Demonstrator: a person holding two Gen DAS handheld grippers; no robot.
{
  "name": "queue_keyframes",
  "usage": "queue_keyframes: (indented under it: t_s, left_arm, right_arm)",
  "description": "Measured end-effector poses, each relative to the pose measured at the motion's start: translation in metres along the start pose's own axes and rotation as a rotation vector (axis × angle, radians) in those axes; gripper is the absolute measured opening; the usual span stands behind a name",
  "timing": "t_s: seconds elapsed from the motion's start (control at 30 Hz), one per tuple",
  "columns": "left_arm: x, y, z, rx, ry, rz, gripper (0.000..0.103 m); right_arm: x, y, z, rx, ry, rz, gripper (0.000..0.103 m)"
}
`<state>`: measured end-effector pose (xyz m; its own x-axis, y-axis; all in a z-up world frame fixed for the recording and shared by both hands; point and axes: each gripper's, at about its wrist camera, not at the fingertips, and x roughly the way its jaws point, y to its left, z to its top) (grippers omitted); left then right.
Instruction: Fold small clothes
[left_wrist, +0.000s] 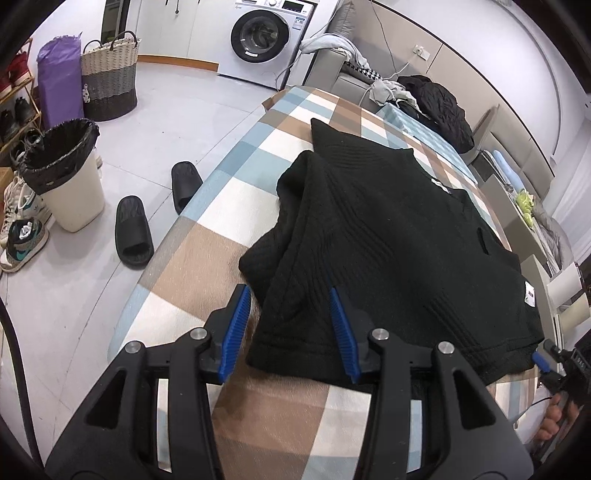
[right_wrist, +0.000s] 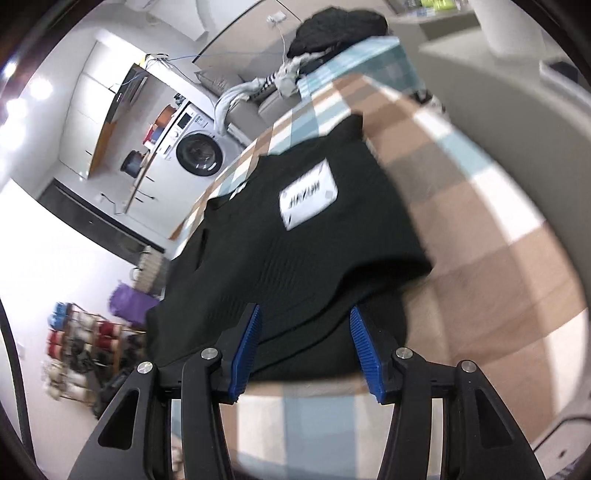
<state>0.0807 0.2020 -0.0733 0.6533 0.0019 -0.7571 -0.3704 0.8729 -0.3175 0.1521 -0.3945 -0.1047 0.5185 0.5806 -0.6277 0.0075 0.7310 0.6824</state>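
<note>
A black ribbed knit garment (left_wrist: 388, 240) lies folded on the checked tablecloth (left_wrist: 207, 266), with one layer doubled over along its left side. A white label (left_wrist: 530, 293) sits near its right hem. My left gripper (left_wrist: 289, 291) is open, its blue pads standing either side of the garment's near left corner without pressing it. In the right wrist view the same garment (right_wrist: 295, 258) shows a white patch (right_wrist: 308, 194). My right gripper (right_wrist: 304, 310) is open astride the near hem. The right gripper (left_wrist: 543, 358) also shows at the left wrist view's edge, held by a hand (left_wrist: 554, 417).
The table's left edge drops to a tiled floor holding a lined bin (left_wrist: 70, 177) and two black slippers (left_wrist: 133, 229). Further back stand a woven basket (left_wrist: 109, 81) and a washing machine (left_wrist: 266, 37). Dark clothing (left_wrist: 439, 103) is piled beyond the table's far end.
</note>
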Motion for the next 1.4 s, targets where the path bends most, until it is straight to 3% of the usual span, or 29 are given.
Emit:
queue_keyframes:
  t_s: [0.27,0.5,0.67,0.8,0.93,1.03,1.1,1.13,1.4]
  left_arm:
    - [-0.01,-0.009,-0.005,0.012,-0.005,-0.007,0.042]
    - [-0.015,-0.013,-0.007,0.005,-0.007,-0.01,0.042]
    - [-0.026,-0.01,-0.017,-0.014,-0.012,-0.012,0.042]
    - [-0.034,-0.006,-0.028,-0.037,-0.01,-0.016,0.042]
    - [-0.039,-0.002,-0.038,-0.057,0.001,-0.027,0.042]
    - [-0.042,0.003,-0.046,-0.081,0.02,-0.047,0.045]
    - [-0.042,0.007,-0.049,-0.095,0.029,-0.051,0.049]
    - [-0.042,0.01,-0.05,-0.108,0.028,-0.055,0.05]
    - [-0.019,0.014,-0.031,-0.106,0.041,-0.028,0.05]
  right_arm:
    - [0.009,-0.005,-0.008,0.028,-0.005,0.039,0.052]
    - [0.02,0.0,0.005,0.023,-0.118,0.035,0.051]
    - [0.018,0.003,0.012,0.046,-0.186,0.149,0.051]
    - [0.027,0.005,0.015,0.022,-0.136,0.095,0.051]
    - [0.033,0.006,0.009,-0.001,-0.117,0.117,0.051]
    - [0.041,0.008,0.011,-0.005,-0.118,0.094,0.042]
    - [0.042,0.009,0.012,-0.005,-0.128,0.092,0.029]
    - [0.043,0.009,0.012,-0.012,-0.121,0.1,0.028]
    - [0.049,0.012,0.014,-0.032,-0.071,0.102,0.027]
